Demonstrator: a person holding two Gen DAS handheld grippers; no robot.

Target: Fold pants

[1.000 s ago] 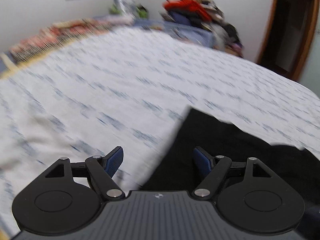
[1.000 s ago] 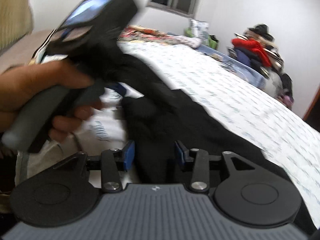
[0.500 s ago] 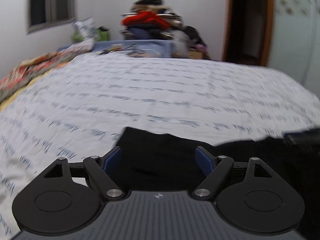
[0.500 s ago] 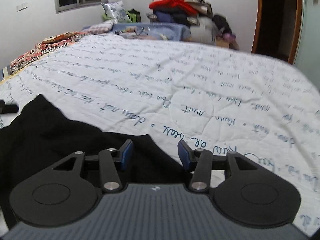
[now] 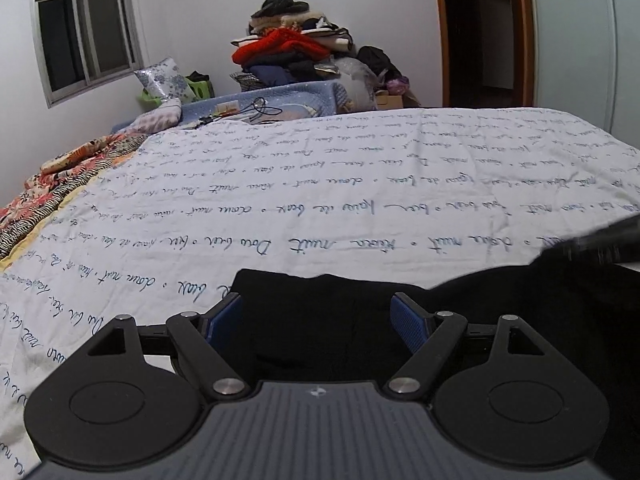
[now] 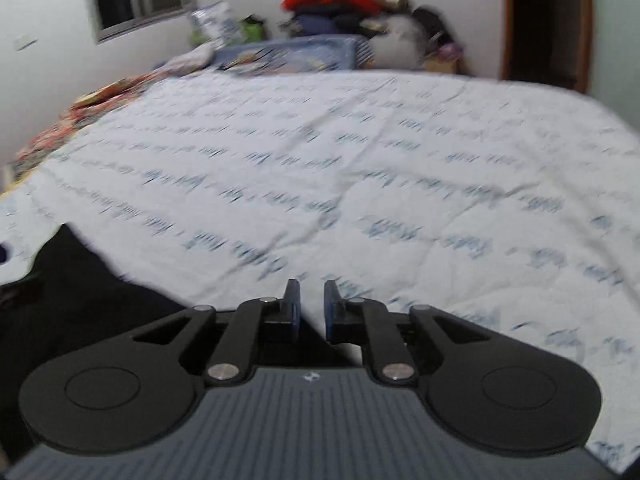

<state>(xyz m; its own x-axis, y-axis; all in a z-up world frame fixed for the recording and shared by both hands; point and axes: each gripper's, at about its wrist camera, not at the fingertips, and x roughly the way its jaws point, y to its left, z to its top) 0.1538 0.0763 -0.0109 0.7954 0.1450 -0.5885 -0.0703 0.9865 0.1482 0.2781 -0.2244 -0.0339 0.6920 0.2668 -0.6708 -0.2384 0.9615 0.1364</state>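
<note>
The black pants point(image 5: 500, 300) lie flat on the white bed sheet point(image 5: 320, 184). In the left wrist view my left gripper point(image 5: 316, 316) stands open low over their far edge, with black cloth between the blue pads point(image 5: 408, 320) but not pinched. A dark blurred bar point(image 5: 600, 240) over the pants at the right edge looks like my other gripper. In the right wrist view the pants point(image 6: 100, 300) fill the lower left. My right gripper point(image 6: 312, 304) sits at their right-hand edge, its jaws closing. A narrow gap remains, with white sheet showing at the tips and cloth at the base.
The sheet point(image 6: 360, 180), printed with blue handwriting, stretches far ahead. A patterned blanket point(image 5: 60, 192) runs along its left side. A pile of clothes point(image 5: 292, 52) and a pillow point(image 5: 164, 80) stand at the far wall, a window point(image 5: 86, 40) to the left and a doorway point(image 5: 480, 32) to the right.
Both views swung round to face the far wall. The left gripper came over the pants' edge and stays wide. The right jaws narrowed to a slit at the other edge.
</note>
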